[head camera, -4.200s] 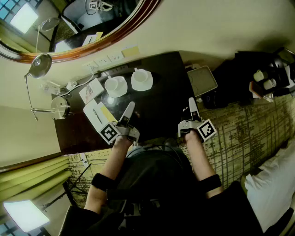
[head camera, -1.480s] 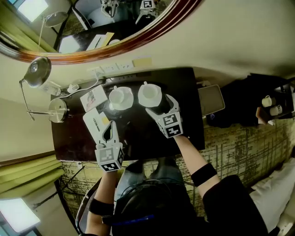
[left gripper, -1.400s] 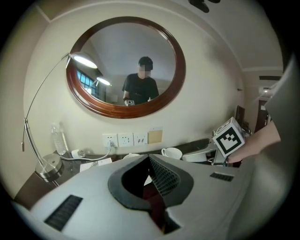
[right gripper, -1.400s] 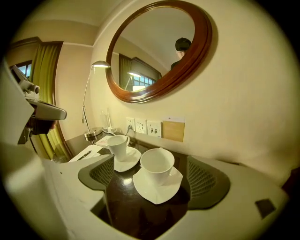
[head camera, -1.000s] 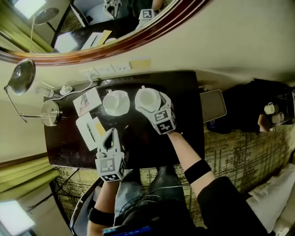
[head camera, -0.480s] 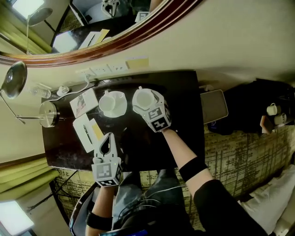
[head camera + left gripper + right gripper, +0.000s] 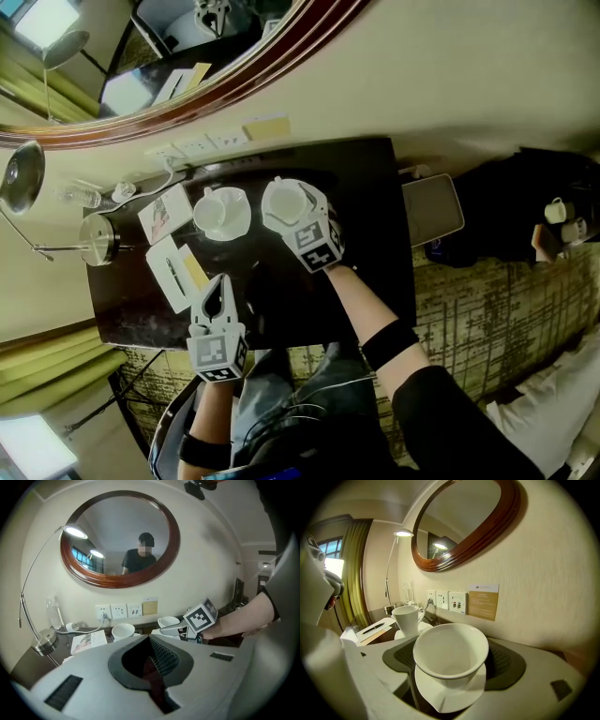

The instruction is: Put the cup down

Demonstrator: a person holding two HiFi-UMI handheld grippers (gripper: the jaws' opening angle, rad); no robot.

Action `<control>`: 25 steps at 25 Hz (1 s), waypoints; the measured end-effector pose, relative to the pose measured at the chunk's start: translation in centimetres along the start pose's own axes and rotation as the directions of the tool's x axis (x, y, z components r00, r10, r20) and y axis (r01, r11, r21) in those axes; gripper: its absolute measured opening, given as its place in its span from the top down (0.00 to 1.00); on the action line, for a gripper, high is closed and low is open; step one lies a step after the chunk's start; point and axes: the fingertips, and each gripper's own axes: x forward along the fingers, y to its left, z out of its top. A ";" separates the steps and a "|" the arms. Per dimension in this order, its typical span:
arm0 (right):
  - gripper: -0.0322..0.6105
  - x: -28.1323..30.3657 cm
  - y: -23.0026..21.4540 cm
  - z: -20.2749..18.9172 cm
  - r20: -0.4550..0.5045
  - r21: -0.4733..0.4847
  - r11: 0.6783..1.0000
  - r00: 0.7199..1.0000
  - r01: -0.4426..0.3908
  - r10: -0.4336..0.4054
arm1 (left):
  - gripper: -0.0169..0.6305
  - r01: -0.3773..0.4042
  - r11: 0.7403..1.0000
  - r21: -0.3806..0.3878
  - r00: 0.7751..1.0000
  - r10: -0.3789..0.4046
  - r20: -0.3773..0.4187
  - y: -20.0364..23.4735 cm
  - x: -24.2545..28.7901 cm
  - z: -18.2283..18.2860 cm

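Grasping step: fingers of the right gripper [image 7: 292, 208], wide but just closing, flank the white ceramic cup [image 7: 450, 656] on its white saucer [image 7: 450, 693] on the dark glossy surface [image 7: 366, 244], next needing a firm pinch; the left gripper [image 7: 221, 283] has its fingers together

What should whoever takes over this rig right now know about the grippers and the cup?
Left gripper: jaws shut, empty, over the near side of the table.
Right gripper: jaws on either side of the cup and just been closing; no firm press visible yet.
Cup: upright on its saucer, beside a second cup, near the wall.
Done: right gripper placed around the cup.
Left: probably finish the grip, lift, then put the cup down.
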 end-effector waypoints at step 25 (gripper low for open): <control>0.27 -14.0 -9.2 -8.3 -0.039 0.152 0.947 0.959 0.284 -0.281 | 0.97 0.109 0.993 0.047 0.994 -0.108 -0.020 -6.2 0.6 -0.3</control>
